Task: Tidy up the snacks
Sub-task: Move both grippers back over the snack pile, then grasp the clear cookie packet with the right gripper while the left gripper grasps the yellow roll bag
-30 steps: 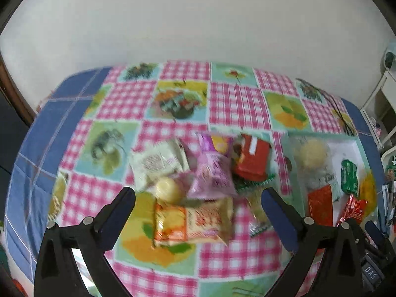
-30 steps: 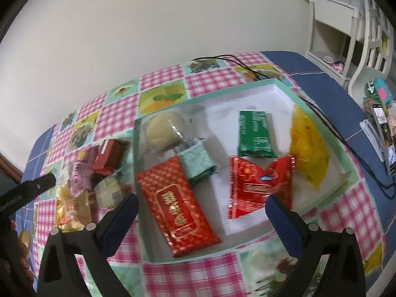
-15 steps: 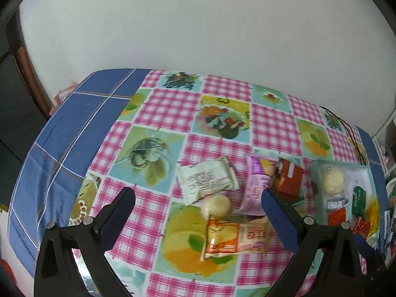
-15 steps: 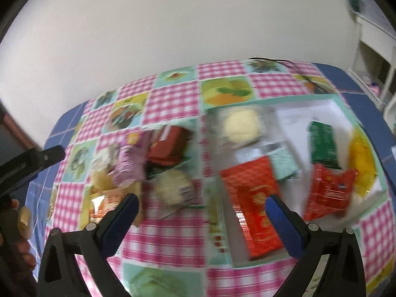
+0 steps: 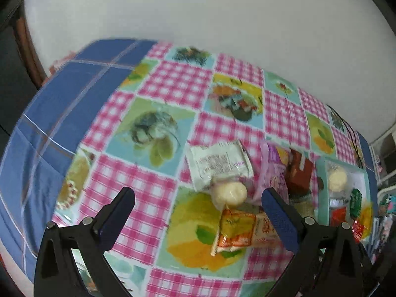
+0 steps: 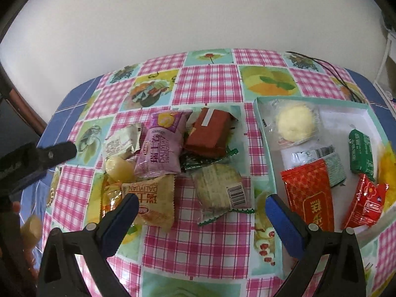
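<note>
The right gripper (image 6: 199, 209) gapes wide and empty above the table, a pale barcoded wafer pack (image 6: 219, 189) just ahead between its fingers, the snack pile (image 6: 160, 148) ahead-left and the tray (image 6: 262, 133) to its right. The left gripper (image 5: 198, 201) is wide too, a round pale bun (image 5: 229, 193) ahead; its view is blurred, so whether it touches anything is unclear.

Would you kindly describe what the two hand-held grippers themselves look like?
Both match: the left hand-held gripper and the right hand-held gripper each have two black angular plastic fingers with silver screws, tipped with dark blue textured pads. No cables or sleeves show.
</note>
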